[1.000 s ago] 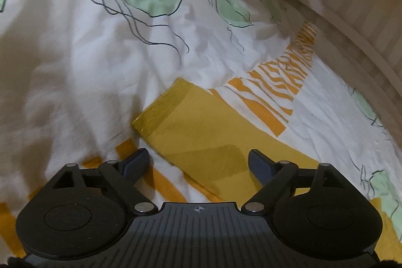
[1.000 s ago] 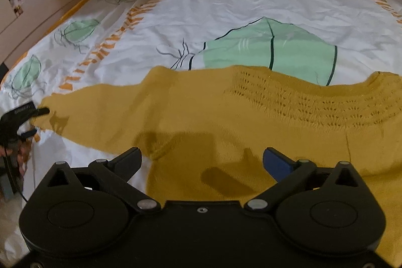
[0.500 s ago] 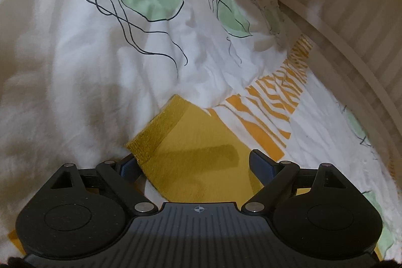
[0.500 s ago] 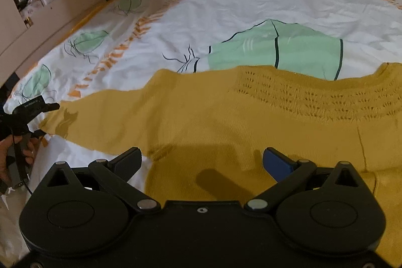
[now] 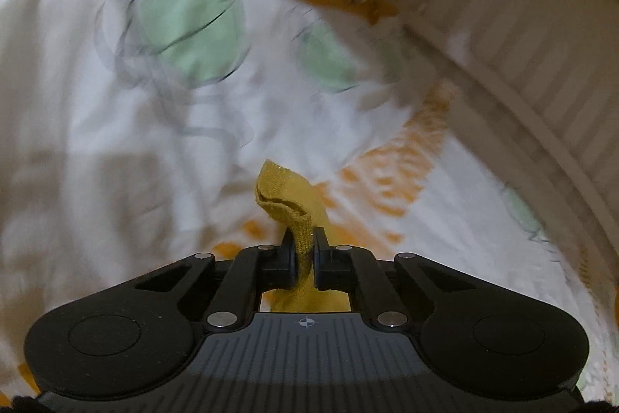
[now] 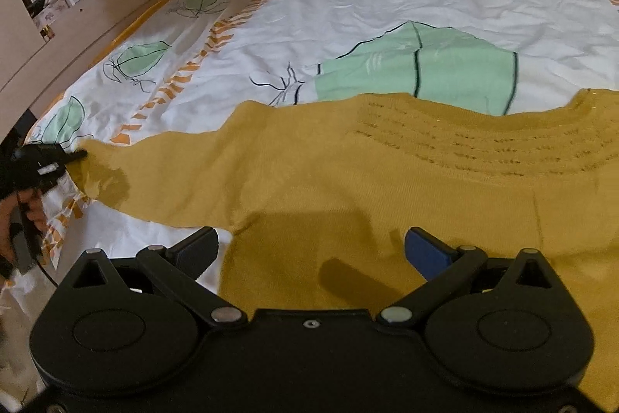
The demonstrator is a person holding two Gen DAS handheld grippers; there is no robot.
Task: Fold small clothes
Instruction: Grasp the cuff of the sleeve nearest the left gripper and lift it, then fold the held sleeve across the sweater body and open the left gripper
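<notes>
Since a second ago the left gripper (image 5: 305,250) has just been closing, and its jaws now pinch the ribbed cuff (image 5: 288,198) of the mustard knit sweater (image 6: 387,180), which then lay flat between them while they stood wide; the cuff now stands bunched and folded above the pads, and the bedsheet (image 5: 116,142) behind it is smeared with motion blur. In the right wrist view that same gripper shows at the far left, at the tip of the outstretched sleeve (image 6: 162,173), with part of a hand (image 6: 23,215) behind it. The right gripper (image 6: 311,250) hovers wide and holding nothing over the sweater's body near the armpit. The sweater lies spread face-up on the printed sheet, its openwork yoke (image 6: 483,146) toward the right. As a judgement, the knit is light, soft and limp: it will drape and sag from any single pinch and may stretch, so the cuff's thicker ribbing is a sound hold, and the sleeve would best be carried low across the body so it lands smooth instead of twisting.
</notes>
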